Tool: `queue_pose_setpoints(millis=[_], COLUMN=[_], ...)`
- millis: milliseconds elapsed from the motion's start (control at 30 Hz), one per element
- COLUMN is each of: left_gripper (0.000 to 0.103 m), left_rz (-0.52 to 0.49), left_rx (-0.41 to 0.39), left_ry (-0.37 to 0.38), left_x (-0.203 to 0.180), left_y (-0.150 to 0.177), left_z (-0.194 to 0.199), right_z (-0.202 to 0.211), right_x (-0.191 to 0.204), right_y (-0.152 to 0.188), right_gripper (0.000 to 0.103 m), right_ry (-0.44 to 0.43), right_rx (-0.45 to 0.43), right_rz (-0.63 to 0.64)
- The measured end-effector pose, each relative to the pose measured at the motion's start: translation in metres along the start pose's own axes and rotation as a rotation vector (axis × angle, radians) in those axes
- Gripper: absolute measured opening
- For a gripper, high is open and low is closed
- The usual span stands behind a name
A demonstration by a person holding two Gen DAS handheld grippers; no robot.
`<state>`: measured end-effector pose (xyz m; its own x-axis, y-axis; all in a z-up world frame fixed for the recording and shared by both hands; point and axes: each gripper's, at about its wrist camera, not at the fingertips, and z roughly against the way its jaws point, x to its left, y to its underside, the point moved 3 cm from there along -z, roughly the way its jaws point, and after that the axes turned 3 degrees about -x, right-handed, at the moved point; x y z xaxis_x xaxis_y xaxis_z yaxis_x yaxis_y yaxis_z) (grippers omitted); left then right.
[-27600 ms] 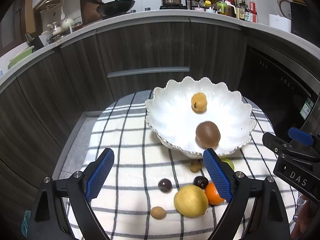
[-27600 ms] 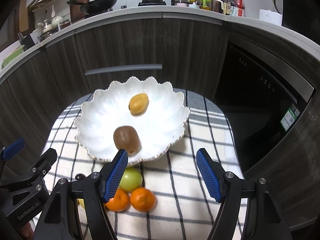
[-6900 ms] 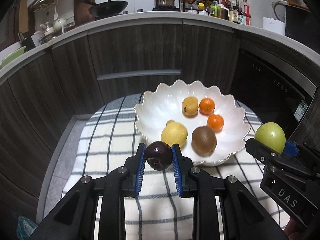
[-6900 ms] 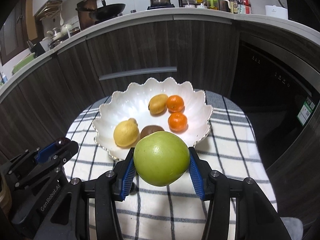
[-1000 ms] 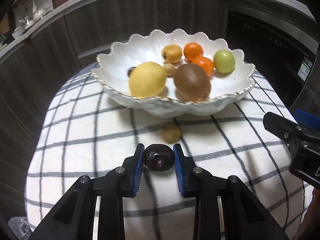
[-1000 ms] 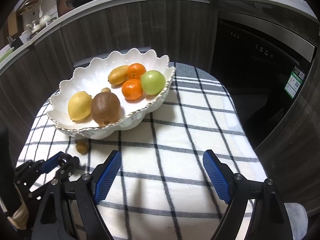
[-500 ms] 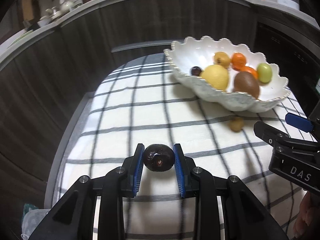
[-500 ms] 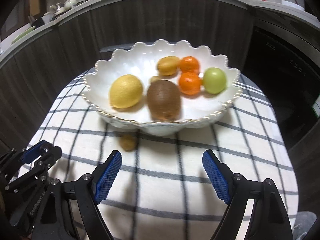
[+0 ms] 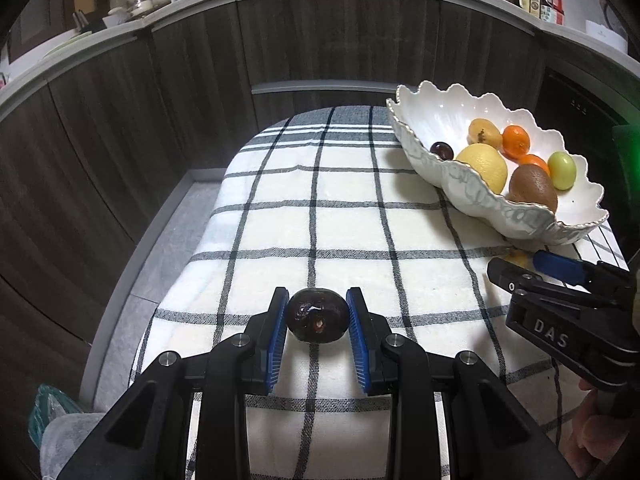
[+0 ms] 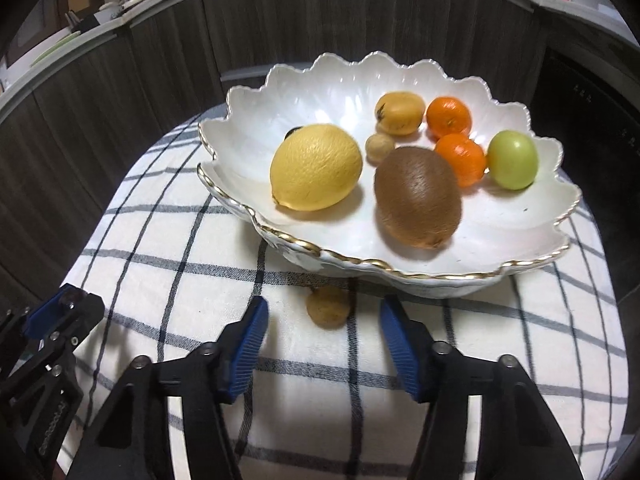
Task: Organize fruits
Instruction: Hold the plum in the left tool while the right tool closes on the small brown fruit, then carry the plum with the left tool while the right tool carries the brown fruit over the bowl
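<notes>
My left gripper (image 9: pixel 318 320) is shut on a dark purple fruit (image 9: pixel 318 320) above the checked cloth. The white scalloped bowl (image 10: pixel 400 272) holds a lemon (image 10: pixel 316 168), a kiwi (image 10: pixel 418 202), two oranges (image 10: pixel 448 116), a green fruit (image 10: pixel 512 160), a loquat (image 10: pixel 399 113), a small tan fruit (image 10: pixel 379 147) and a dark fruit (image 9: pixel 441 151). Another small tan fruit (image 10: pixel 329 306) lies on the cloth just below the bowl's front rim. My right gripper (image 10: pixel 323 330) is around it with its jaws closing; the pads stand apart from it on both sides.
The checked cloth (image 9: pixel 340 216) covers a round table with dark wooden cabinets (image 9: pixel 320 40) curving behind it. A grey floor strip (image 9: pixel 168 232) runs past the cloth's left edge. My right gripper (image 9: pixel 560 300) shows at the right of the left wrist view.
The right gripper has come down over the small tan fruit and its jaws have narrowed around it. The left gripper has swung further left with the dark fruit, so the bowl sits further right.
</notes>
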<state>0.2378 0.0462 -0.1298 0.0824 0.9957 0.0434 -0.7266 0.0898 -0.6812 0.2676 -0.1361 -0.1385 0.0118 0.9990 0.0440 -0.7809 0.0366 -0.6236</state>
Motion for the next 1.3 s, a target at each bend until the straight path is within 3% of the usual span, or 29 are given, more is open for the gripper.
queue_pose_setpoints(millis=[200,267,333,767,1300], left_gripper=[0.029,0.029,0.029,0.029,0.029], left_rz=[0.016,0.019,0.018,-0.010,-0.053], left_rx=[-0.001,0.001,0.002,-0.018,-0.078], left_ry=[-0.001,-0.002,-0.001,-0.002,0.074], left_x=[0.004,0.005,0.004,-0.009,-0.049], left_y=[0.000,0.000,0.000,-0.003,-0.032], left_z=[-0.002,-0.002,-0.003,0.009,0.041], right_z=[-0.014,-0.015,-0.015,0.011,0.082], right_x=[0.003,0.003,0.003,-0.003,-0.027], right_y=[0.000,-0.002,-0.002,0.009,-0.012], right_gripper=[0.047,0.040,0.025,0.024,0.024], right_ry=[0.021,0.022,0.022,-0.006,-0.001], right_rx=[0.021,0.019,0.018,0.013,-0.109], right_rz=[-0.005,-0.005,-0.005,0.002,-0.006])
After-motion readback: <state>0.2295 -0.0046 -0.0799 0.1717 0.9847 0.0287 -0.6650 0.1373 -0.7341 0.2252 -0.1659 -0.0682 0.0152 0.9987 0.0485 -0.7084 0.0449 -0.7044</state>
